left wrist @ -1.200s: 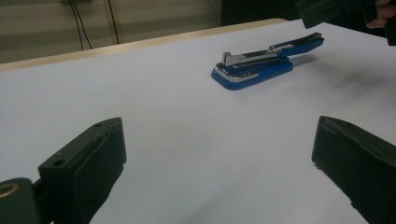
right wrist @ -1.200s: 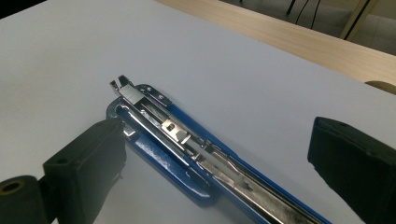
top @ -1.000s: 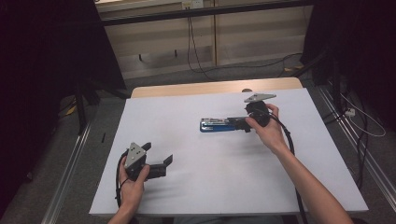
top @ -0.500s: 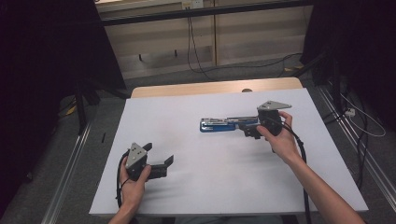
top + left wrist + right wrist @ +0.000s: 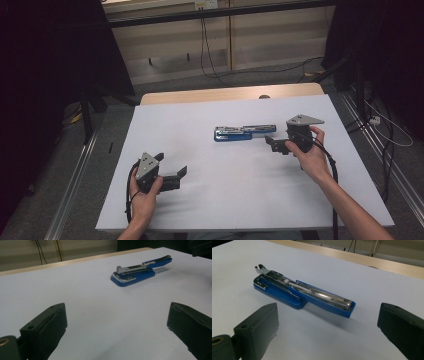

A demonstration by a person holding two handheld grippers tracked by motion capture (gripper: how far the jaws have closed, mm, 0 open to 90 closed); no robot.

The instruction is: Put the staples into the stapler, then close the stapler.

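Tabletop (image 5: 210, 200): white sheet over a wooden top, whose bare edge shows along the far side.
Right hand (image 5: 312, 157): holds the right claw from the near side, to the right of the stapler.
Left hand (image 5: 145, 192): grips the left claw at the near left part of the tabletop.
Right claw (image 5: 272, 144): jaws spread wide and holding nothing, just beside the stapler's right end, not touching it.
Left claw (image 5: 179, 177): jaws wide apart, empty, well apart from the stapler.
Stapler (image 5: 244, 132): blue with metal parts, lying flat near the middle of the tabletop, its arm swung open and stretched out past the base.
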